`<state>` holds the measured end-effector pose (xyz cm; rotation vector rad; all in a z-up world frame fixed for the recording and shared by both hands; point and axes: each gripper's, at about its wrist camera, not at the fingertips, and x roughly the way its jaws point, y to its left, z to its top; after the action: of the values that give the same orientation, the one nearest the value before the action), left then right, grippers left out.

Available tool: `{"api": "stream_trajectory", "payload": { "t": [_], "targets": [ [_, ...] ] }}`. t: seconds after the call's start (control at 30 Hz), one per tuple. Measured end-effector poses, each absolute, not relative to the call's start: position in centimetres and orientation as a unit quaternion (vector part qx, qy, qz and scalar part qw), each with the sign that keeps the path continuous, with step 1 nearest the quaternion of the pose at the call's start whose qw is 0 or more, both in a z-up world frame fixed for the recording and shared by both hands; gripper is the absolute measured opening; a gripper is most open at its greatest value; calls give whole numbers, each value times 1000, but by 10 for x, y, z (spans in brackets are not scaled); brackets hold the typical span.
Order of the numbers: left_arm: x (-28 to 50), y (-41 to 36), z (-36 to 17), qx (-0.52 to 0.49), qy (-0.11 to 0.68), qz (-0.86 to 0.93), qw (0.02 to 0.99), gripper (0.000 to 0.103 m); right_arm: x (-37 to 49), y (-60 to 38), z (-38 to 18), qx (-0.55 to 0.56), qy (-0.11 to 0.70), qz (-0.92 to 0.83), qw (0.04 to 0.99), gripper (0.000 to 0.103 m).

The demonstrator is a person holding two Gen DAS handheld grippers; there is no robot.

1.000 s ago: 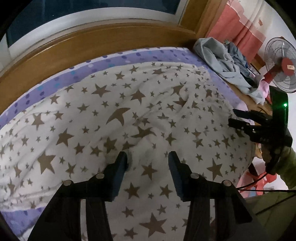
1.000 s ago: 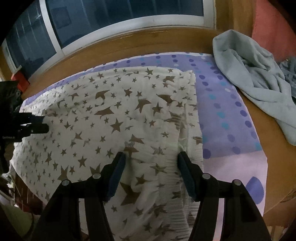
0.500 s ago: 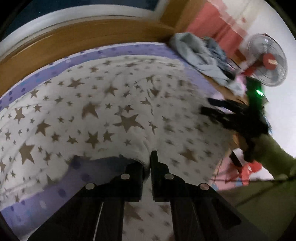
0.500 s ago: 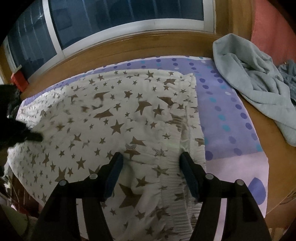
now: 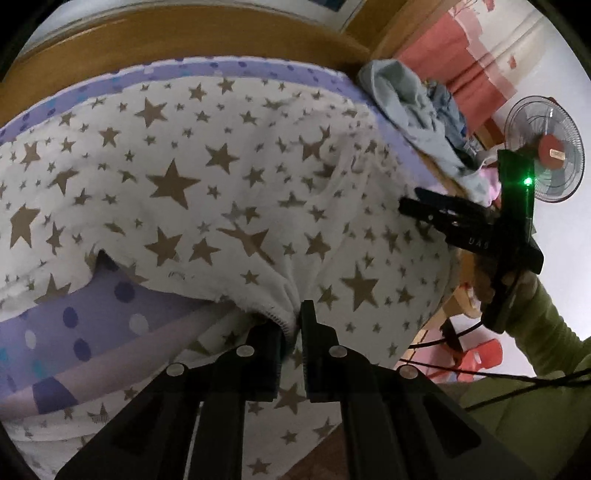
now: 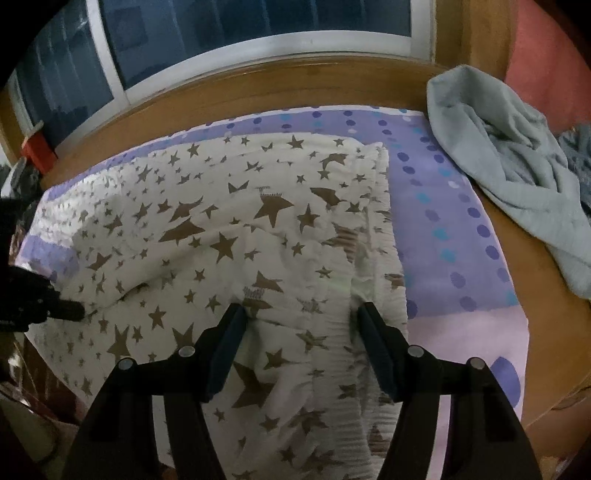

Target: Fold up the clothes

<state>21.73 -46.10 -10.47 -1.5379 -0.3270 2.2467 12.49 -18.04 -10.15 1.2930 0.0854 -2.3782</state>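
Observation:
A white garment with brown stars (image 5: 221, 192) lies spread over the purple dotted sheet (image 5: 92, 325). My left gripper (image 5: 293, 314) is shut on its hemmed edge, which bunches between the pads and is lifted off the sheet. Seen in the right wrist view, that left gripper (image 6: 75, 310) pinches the garment (image 6: 240, 229) at its left side. My right gripper (image 6: 301, 314) hovers over the ribbed waistband, jaws wide and closing slightly. Cloth lies between its fingers, but the pads do not press it. In the left wrist view the right gripper (image 5: 410, 205) sits at the garment's right edge.
A crumpled grey garment (image 6: 498, 155) lies at the bed's right, with bluish clothes behind it. A wooden bed frame (image 6: 295, 81) and a dark window (image 6: 240, 33) run along the far side. A standing fan (image 5: 546, 147) and a green sleeve (image 5: 546, 325) are at the right.
My left gripper went from open to shut on the garment's edge and drew it up, baring purple sheet beneath. My right gripper has stayed over the waistband.

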Motion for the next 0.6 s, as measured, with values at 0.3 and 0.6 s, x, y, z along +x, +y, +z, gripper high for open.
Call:
{"api": "stream_trajectory", "payload": {
  "t": [0.3,0.6],
  "targets": [
    [216,-459,-108,-558,-117,799,191,7,54,-130,-71,454,-97,-859,215,65],
    [217,-458,-106,-560,-127,799,178,7,-34,-165,-100,489,-47,-837,240,13]
  ]
}}
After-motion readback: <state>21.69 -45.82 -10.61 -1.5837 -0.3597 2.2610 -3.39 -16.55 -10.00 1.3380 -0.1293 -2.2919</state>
